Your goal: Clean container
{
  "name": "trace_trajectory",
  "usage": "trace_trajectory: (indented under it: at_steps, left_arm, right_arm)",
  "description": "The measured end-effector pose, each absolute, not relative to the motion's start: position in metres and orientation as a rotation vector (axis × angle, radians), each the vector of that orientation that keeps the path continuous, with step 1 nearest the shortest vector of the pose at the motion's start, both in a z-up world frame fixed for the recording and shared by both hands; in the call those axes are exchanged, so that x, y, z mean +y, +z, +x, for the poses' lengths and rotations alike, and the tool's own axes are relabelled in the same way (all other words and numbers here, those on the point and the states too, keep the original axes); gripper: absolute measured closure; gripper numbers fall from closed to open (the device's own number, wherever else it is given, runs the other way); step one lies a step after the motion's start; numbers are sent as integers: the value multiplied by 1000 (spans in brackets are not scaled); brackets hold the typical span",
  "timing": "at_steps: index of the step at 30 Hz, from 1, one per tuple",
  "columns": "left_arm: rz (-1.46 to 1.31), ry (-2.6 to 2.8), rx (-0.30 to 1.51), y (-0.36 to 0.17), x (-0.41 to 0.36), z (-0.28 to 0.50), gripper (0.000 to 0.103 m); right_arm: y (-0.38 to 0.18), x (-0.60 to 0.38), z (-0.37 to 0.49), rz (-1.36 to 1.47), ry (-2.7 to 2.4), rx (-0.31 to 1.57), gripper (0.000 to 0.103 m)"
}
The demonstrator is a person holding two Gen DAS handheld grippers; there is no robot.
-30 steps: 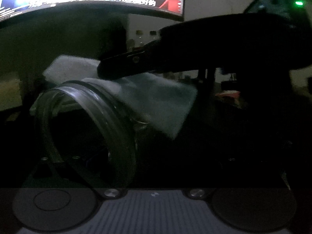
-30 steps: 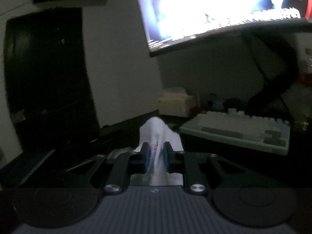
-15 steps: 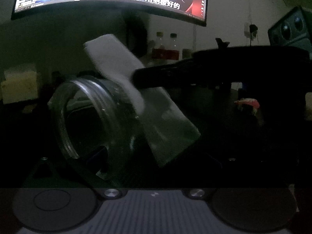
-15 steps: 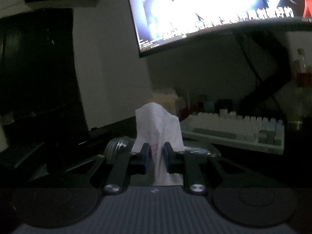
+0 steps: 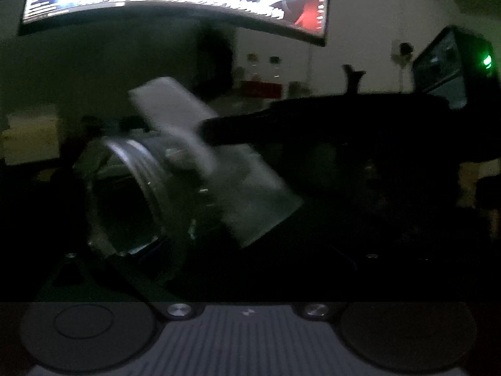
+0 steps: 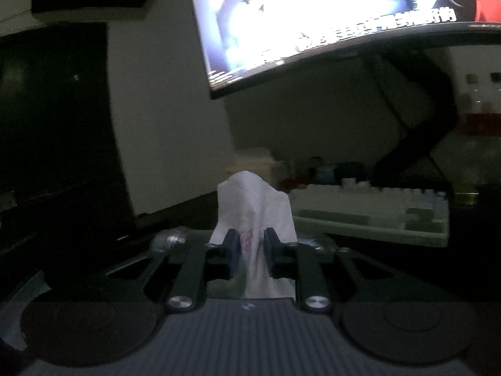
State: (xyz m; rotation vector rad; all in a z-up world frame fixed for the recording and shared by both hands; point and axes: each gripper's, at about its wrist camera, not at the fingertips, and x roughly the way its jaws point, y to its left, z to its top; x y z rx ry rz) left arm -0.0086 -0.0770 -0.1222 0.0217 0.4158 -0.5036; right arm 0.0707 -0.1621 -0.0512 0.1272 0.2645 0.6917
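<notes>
Two grippers at work, room dim. Right gripper [image 6: 249, 249]: its own camera shows the blue pads nearly together, pinching a folded white tissue [image 6: 255, 206] that stands up between them. Left wrist view shows what that camera misses: the same gripper reaching in from the right as a dark bar, tissue [image 5: 175, 109] draped over the clear glass jar [image 5: 134, 194], which lies on its side, mouth toward the lens. Left gripper: jar sits between its fingers, but too dark to tell how the jaws stand. Right view alone shows the pale keyboard [image 6: 369, 211] on the desk, toward its back edge. Lit monitor [image 6: 328, 15] overhead in both.
</notes>
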Motion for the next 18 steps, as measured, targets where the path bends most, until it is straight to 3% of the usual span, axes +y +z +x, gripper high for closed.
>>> trace_trajectory:
  at_steps: [18]
  left_arm:
    - [141, -460, 408, -138, -81, -6, 0]
  right_arm:
    - [-44, -158, 82, 145, 855, 294, 79]
